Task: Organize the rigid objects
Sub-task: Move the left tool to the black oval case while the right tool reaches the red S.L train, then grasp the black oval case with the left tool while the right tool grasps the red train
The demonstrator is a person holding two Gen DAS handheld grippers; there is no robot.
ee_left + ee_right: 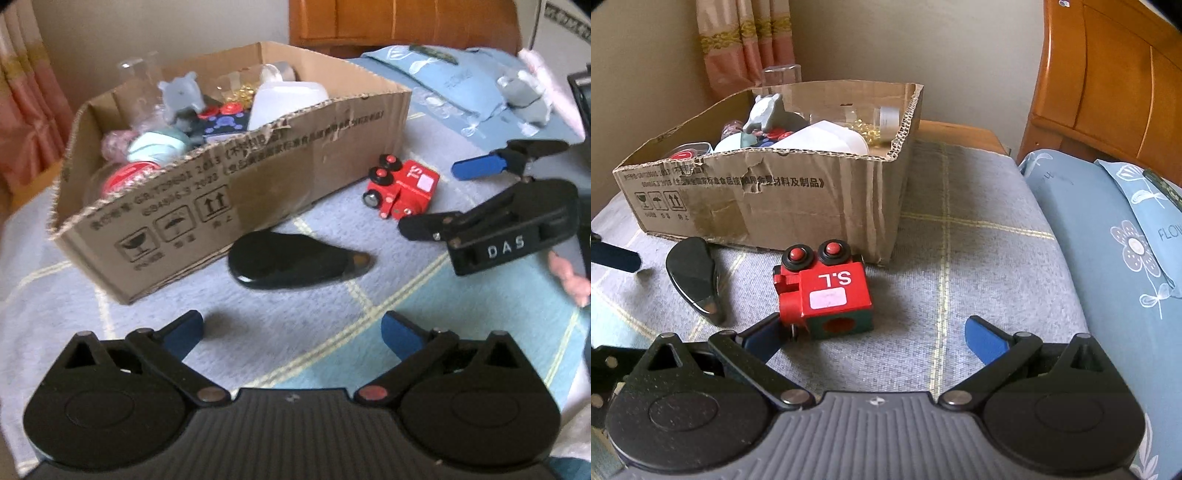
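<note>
A cardboard box (768,192) sits on a checked blanket (960,229), packed with small items. Just before its front wall lie a glossy teardrop-shaped object (692,275) to the left and a toy train (823,291) to the right, near each other but apart. A pillow (1108,229) lies at the blanket's right edge, with a wooden headboard (1108,74) behind it.

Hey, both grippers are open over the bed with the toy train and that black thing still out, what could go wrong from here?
1. The red toy train lies tipped on its side beside the right gripper, off-centre near one of the fingers; closing might push it away.
2. The glossy black object looks smooth and tapered, so the left gripper may slip off.
3. The cardboard box is crowded with a torn front wall; dropped items could spill.
</note>
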